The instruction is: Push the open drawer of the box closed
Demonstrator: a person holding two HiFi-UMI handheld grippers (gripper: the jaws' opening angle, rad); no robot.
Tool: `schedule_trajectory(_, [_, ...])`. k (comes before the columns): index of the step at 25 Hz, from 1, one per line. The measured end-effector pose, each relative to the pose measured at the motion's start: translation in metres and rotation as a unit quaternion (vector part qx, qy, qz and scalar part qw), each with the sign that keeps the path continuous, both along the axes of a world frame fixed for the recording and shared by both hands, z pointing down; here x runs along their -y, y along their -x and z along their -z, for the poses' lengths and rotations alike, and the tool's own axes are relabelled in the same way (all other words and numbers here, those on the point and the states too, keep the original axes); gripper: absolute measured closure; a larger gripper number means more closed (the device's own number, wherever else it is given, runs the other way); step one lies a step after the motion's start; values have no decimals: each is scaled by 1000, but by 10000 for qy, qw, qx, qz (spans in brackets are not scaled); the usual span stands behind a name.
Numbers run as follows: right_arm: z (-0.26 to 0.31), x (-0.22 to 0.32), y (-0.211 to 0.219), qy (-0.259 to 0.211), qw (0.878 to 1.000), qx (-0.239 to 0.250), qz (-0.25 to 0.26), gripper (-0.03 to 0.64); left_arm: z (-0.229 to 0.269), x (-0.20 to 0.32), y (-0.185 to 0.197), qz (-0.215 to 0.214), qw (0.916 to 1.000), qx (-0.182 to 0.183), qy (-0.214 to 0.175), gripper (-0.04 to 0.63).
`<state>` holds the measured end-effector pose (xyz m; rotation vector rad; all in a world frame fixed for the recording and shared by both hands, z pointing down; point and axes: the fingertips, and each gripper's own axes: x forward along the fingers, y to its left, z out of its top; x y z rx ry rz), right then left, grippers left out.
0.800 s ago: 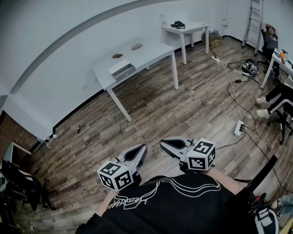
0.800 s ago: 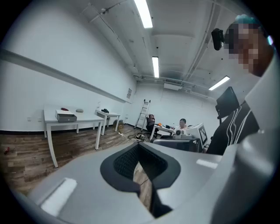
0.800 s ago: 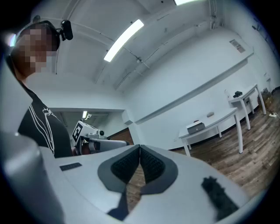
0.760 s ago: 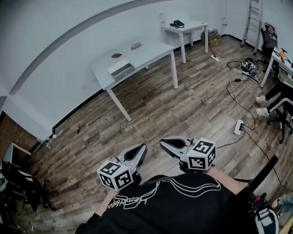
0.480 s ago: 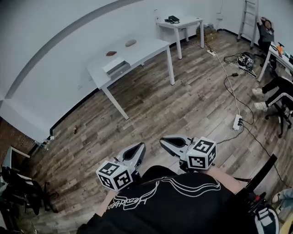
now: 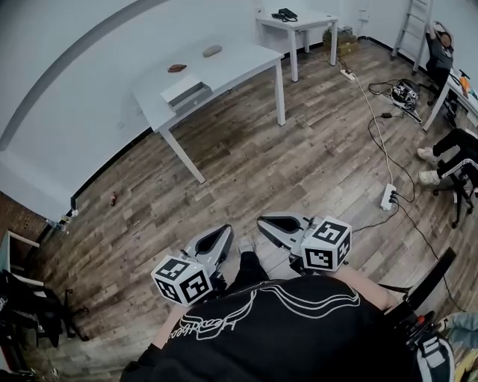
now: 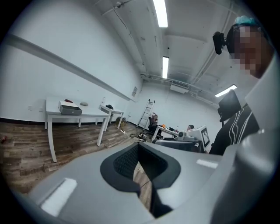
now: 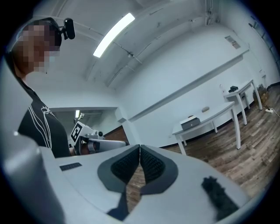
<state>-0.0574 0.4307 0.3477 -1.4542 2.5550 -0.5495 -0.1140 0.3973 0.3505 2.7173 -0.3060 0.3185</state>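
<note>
A small white box [image 6: 181,91] with a grey drawer front [image 6: 193,98] standing slightly out sits on the long white table [image 6: 239,63] far across the room. It also shows in the left gripper view as the box [image 7: 70,108] and in the right gripper view as the box [image 8: 191,123]. My left gripper [image 6: 224,228] and right gripper [image 6: 261,221] are held close to my body above the wooden floor, several steps from the table. Both are shut with nothing between the pads: left gripper [image 7: 138,146], right gripper [image 8: 139,148].
A brown object [image 6: 177,68] and a grey one [image 6: 212,51] lie on the table behind the box. A second white table [image 6: 299,19], a ladder [image 6: 416,26], a power strip [image 6: 388,198] with cables and seated people [image 6: 452,145] are to the right. A dark chair [image 6: 30,306] stands at left.
The table and box have slid up and left in the head view, and a shoe now shows between the grippers. Both grippers stay shut and close to the body.
</note>
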Motion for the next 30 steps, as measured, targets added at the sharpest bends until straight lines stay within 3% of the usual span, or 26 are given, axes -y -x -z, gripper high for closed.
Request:
schedule_trajectory(4, [-19, 63, -2, 102, 9999, -53, 67, 607, -19, 63, -2, 122, 9999, 41, -21, 588])
schedule_trajectory(12, [-48, 241, -22, 602, 9979, 227, 109, 607, -49, 244, -12, 366, 9984, 187, 388, 588])
schedule_trajectory(20, [-35, 422, -53, 493, 9988, 13, -22, 607, -37, 427, -43, 362, 9989, 30, 312, 588])
schedule_trajectory(26, [-29, 481, -74, 357, 9982, -413, -239, 607, -34, 492, -61, 291, 9992, -84, 267, 588])
schedule_trajectory(30, [-45, 499, -92, 526, 9966, -537, -324, 607, -45, 510, -77, 239, 9989, -91, 388, 588])
